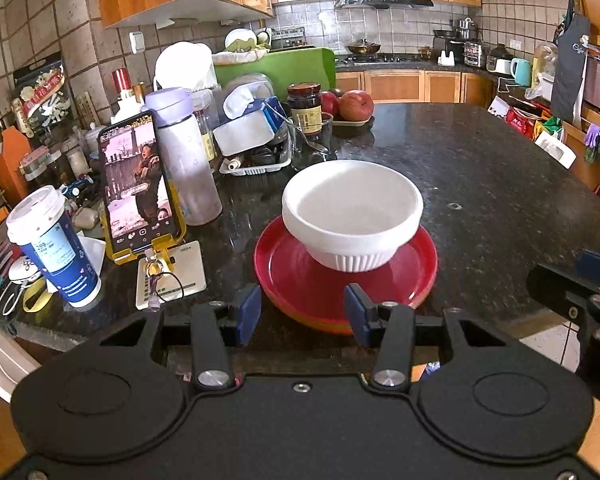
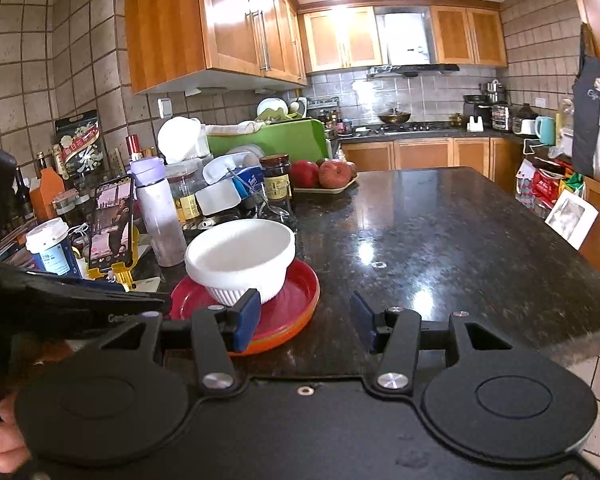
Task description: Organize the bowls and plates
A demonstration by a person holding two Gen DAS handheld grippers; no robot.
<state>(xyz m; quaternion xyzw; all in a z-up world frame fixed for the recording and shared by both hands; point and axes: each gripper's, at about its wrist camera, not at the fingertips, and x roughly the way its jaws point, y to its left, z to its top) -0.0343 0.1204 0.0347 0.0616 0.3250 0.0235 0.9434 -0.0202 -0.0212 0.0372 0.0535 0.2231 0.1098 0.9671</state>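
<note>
A white ribbed bowl [image 1: 352, 216] sits upright on a red plate [image 1: 300, 280], which is stacked on an orange plate [image 1: 320, 325] on the dark granite counter [image 1: 480, 184]. My left gripper [image 1: 302, 314] is open and empty, just in front of the stack's near edge. In the right wrist view the bowl [image 2: 240, 260] and red plate [image 2: 296, 292] lie ahead to the left. My right gripper [image 2: 306, 320] is open and empty, its left finger [image 2: 246, 318] in front of the plates' near rim. The left gripper's body [image 2: 80, 304] shows at the left.
Left of the stack stand a phone on a yellow stand [image 1: 138, 186], a paper cup [image 1: 54, 246], a purple-lidded bottle [image 1: 184, 156], a jar [image 1: 305, 108] and a tissue box [image 1: 252, 120]. A tray of apples [image 1: 352, 106] sits behind. The counter's edge [image 2: 572, 340] is to the right.
</note>
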